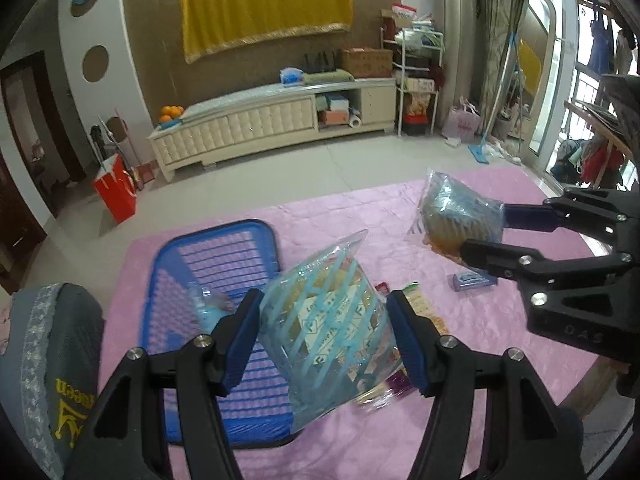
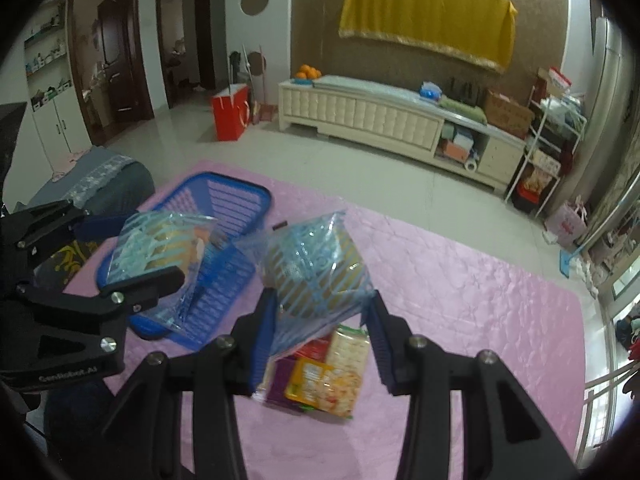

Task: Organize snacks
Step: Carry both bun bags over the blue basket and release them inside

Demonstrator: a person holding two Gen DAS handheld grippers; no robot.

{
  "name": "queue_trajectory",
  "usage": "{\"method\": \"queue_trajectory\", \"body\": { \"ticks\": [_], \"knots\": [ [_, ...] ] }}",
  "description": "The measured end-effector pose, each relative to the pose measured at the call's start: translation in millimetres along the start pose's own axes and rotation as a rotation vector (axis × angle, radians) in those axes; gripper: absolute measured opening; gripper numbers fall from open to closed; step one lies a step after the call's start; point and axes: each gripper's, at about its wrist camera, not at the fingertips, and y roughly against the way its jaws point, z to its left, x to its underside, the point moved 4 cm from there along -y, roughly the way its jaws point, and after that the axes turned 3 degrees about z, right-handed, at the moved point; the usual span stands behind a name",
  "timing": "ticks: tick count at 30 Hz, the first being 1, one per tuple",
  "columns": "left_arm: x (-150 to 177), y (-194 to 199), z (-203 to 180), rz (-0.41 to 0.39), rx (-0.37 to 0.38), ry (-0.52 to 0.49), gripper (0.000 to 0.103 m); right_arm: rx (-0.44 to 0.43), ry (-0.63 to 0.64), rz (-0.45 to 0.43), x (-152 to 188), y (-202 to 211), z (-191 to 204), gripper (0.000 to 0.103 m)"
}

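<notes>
Nearest, our left gripper point(image 1: 324, 336) has its fingers clamped on a blue-striped snack bag point(image 1: 332, 320), held above the blue basket point(image 1: 224, 264). Our right gripper point(image 2: 320, 340) pinches a second striped bag point(image 2: 316, 272) over loose snack packets point(image 2: 324, 376) on the pink-covered table point(image 2: 460, 312).

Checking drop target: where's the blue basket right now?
The blue basket sits on the pink tablecloth, toward the left in both wrist views, just behind the striped snack bag held in the left gripper.
</notes>
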Motion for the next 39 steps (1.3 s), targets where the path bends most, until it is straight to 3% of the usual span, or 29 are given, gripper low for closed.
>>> {"method": "queue_trajectory", "body": {
  "ticks": [9,16,24,39],
  "knots": [
    [24.5,54.0,57.5,-0.032,-0.022,0.024,0.061,-0.036,0.025,-0.03,-15.8,14.6,55.8,0.048],
    [32.6,62.9,100.8,-0.043,-0.047,0.063,0.061,-0.049,0.07,-0.013,-29.1,-3.7,92.0,0.049],
    [38.4,32.4,147.5,-0.006,-0.037,0.132,0.061,-0.06,0.099,0.058,-45.6,-61.9,116.0,0.049],
    [43.0,-46.5,179.4,0.077,-0.004,0.175,0.061,-0.034,0.17,0.18,-63.9,-156.6,129.2,0.049]
  ]
}}
